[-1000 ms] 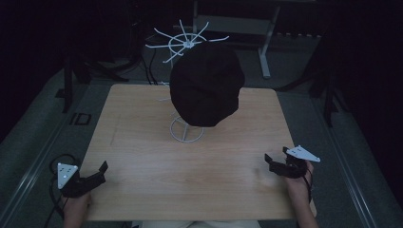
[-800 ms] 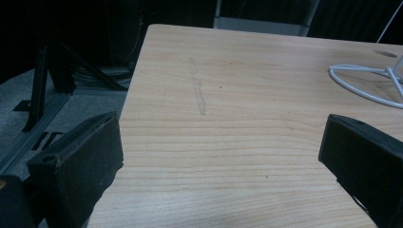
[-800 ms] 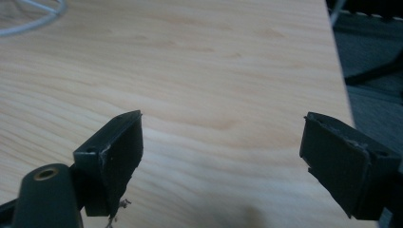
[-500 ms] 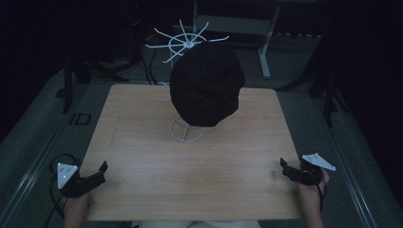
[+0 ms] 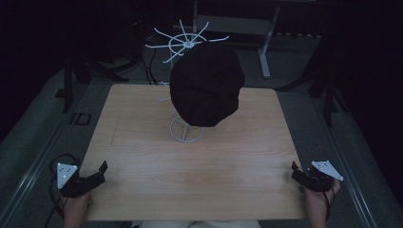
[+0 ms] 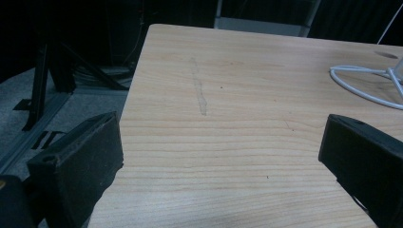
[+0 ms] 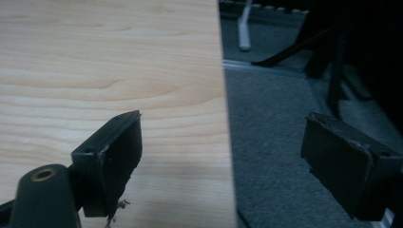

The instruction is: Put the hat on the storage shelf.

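Left gripper, black, two-jaw, grey three-cornered plate on top, sits at the near-left corner of the light wooden table, half off the left edge. In the left gripper view its jaws are spread wide, nothing between them, bare wood underneath. A hand holds it from below the near edge.

Right gripper, same build, at the near-right corner, straddling the right edge. In the right gripper view jaws released wide, one over the wood, the other over grey carpeted floor; nothing grasped. The right hand holds it.

Toward the table's centre: white wire ring base of a stand, resting on the wood; part of it shows at the right edge of the left gripper view. On the stand, a black rounded cap, well apart from both grippers.

Beyond the far edge: white wire spoked rack, dark floor, grey metal frame legs.
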Demonstrator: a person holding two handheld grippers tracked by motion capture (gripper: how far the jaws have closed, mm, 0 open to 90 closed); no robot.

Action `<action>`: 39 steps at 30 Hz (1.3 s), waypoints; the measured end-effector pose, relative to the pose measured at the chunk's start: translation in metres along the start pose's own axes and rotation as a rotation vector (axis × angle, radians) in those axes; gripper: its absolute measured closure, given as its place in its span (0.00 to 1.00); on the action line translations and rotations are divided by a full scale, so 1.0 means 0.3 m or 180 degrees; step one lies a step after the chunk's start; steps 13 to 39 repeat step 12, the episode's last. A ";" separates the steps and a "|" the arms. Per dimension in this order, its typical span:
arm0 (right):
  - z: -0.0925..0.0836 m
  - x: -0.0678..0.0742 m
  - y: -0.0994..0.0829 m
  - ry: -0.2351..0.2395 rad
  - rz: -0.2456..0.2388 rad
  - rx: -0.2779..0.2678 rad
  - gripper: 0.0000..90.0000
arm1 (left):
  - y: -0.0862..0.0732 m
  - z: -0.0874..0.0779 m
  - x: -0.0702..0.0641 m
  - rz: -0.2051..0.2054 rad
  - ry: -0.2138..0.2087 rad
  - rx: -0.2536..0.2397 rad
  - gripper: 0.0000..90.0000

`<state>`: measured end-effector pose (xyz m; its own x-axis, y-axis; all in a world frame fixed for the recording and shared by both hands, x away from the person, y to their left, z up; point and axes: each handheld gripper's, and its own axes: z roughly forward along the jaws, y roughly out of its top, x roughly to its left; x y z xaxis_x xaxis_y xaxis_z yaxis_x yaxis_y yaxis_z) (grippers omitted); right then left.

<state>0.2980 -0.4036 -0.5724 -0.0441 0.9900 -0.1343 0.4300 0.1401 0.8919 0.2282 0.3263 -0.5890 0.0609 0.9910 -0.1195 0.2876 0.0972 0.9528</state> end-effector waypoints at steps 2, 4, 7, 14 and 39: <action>-0.002 -0.002 -0.001 -0.0030 -0.0008 -0.0009 0.15 | 0.000 0.000 0.000 -0.0004 0.0005 0.0000 0.02; -0.006 -0.005 -0.004 -0.0029 0.0001 -0.0004 0.16 | 0.000 0.000 0.000 0.0000 0.0002 -0.0001 0.02; -0.005 -0.001 -0.004 -0.0067 -0.0038 0.0009 0.16 | 0.000 -0.001 0.000 -0.0002 0.0000 -0.0003 0.02; -0.001 0.003 -0.002 -0.0081 -0.0079 0.0045 0.16 | 0.000 -0.001 0.000 -0.0001 -0.0004 -0.0005 0.02; -0.001 0.003 -0.002 -0.0081 -0.0079 0.0045 0.16 | 0.000 -0.001 0.000 -0.0001 -0.0004 -0.0005 0.02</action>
